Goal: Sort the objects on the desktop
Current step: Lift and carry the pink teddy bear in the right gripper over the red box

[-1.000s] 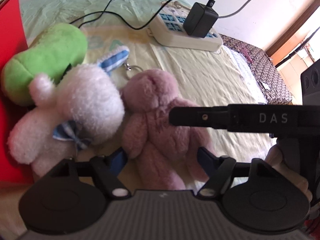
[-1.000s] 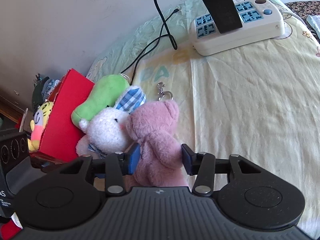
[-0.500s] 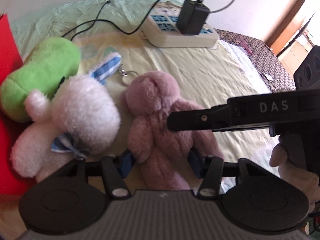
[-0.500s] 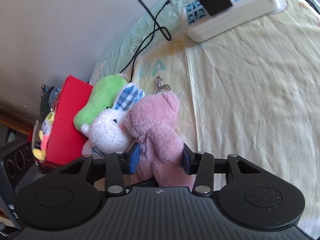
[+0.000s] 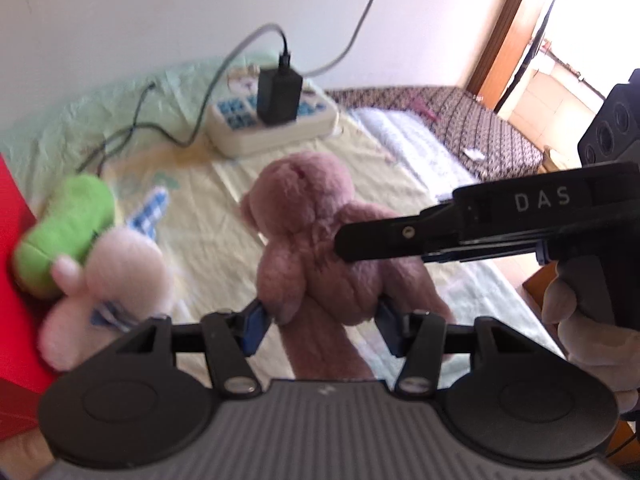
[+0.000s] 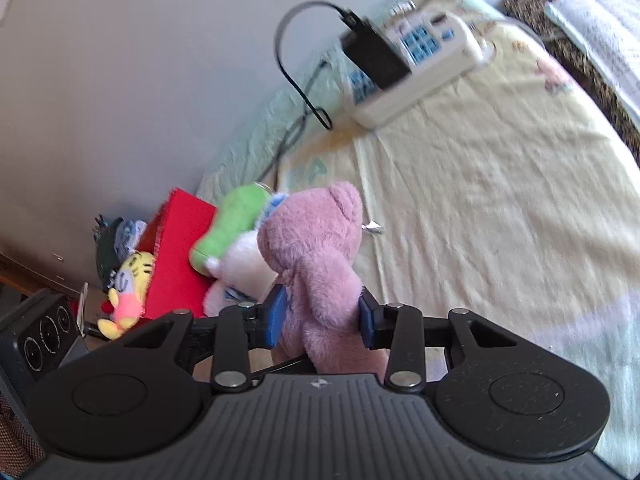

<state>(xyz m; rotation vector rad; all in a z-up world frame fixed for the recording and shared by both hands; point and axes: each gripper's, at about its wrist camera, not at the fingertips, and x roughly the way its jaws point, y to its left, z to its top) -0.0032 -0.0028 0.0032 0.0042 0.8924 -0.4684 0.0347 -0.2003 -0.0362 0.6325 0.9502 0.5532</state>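
Presently catalogued: one pink plush bear (image 5: pixel 320 248), held off the yellow bedsheet (image 6: pixel 500 200) by both tools at once; left gripper (image 5: pixel 320 320) clamped tight across its lower body, blue pads sunk into the fur; right gripper (image 6: pixel 320 316) around the same toy from the other side, its jaws closing with the pads already pressing the bear's waist, probably so the soft body does not sag or twist while carried. One white plush rabbit (image 5: pixel 116 272) with checked blue ears, lying just beside a green plush toy (image 5: pixel 68 232); both rest against a red box (image 6: pixel 180 256), which looks to be the sorting place, since a yellow tiger toy (image 6: pixel 128 288) already sits on its far side. One white power strip (image 5: pixel 272 120) with a black charger (image 5: pixel 278 96) plugged in, well apart near the wall; not part of the sorting, by my judgement. One hand (image 5: pixel 588 328) seen gripping the right tool's handle.
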